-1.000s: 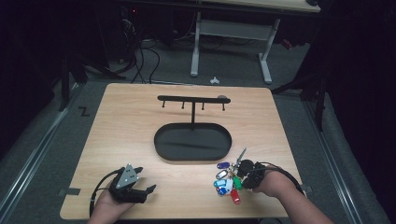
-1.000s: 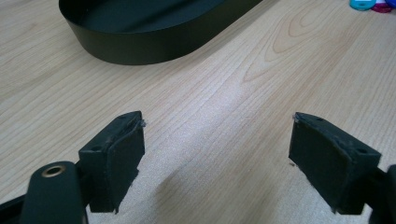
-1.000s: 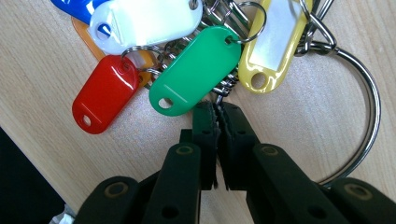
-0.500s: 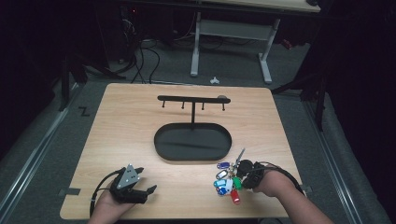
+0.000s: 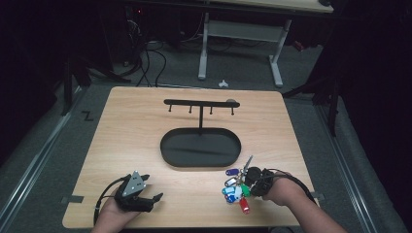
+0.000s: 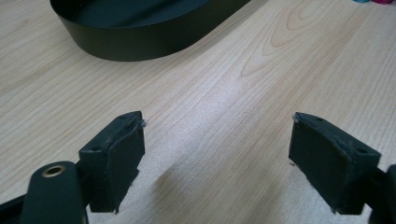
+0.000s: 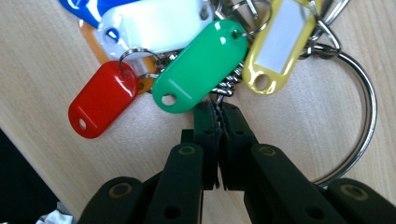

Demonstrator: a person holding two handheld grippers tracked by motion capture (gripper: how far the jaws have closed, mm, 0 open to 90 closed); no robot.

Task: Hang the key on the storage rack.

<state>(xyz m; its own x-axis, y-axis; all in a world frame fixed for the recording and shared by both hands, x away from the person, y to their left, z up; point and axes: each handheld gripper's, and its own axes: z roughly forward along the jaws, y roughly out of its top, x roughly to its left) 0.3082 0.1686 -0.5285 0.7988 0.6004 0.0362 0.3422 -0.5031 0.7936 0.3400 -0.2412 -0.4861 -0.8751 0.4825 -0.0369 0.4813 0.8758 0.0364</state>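
Item: bunch of keys with coloured plastic tags (red, green, yellow, white, blue, orange) on small split rings gathered on a large steel ring (image 7: 327,70). Location: flat on the light wooden surface (image 5: 145,126), near its front right edge, just in front of and to the right of the black oval metal tray (image 5: 200,148). In the high view the bunch (image 5: 236,187) fans out leftward from the right hand.

Right tool (image 7: 218,112): jaws pressed together, pinching a thin metal part at the hub of the bunch, just under the green tag (image 7: 201,65). Whether that part is a ring or a key shank cannot be told. In the high view this tool (image 5: 256,178) sits low on the surface.

Left tool (image 6: 217,140): jaws spread wide, holding nothing, hovering over bare wood at the front left, well apart from the keys; in the high view (image 5: 141,196).

Fixture: black metal T-shaped hook rail (image 5: 200,103) standing upright from the tray, several small pegs hanging beneath its bar.

Handling note (judgement): the step appears to be lifting the bunch towards the rail or tray.
- Keep the pinch firm; the grip is narrow and the load hangs off to one side.
- Raise straight up so tags clear the surface before travelling.
- Expect swing; move slowly.
- Present the large ring, not a tag ring, to a peg.
- The left tool can steady the dangling tags if needed.
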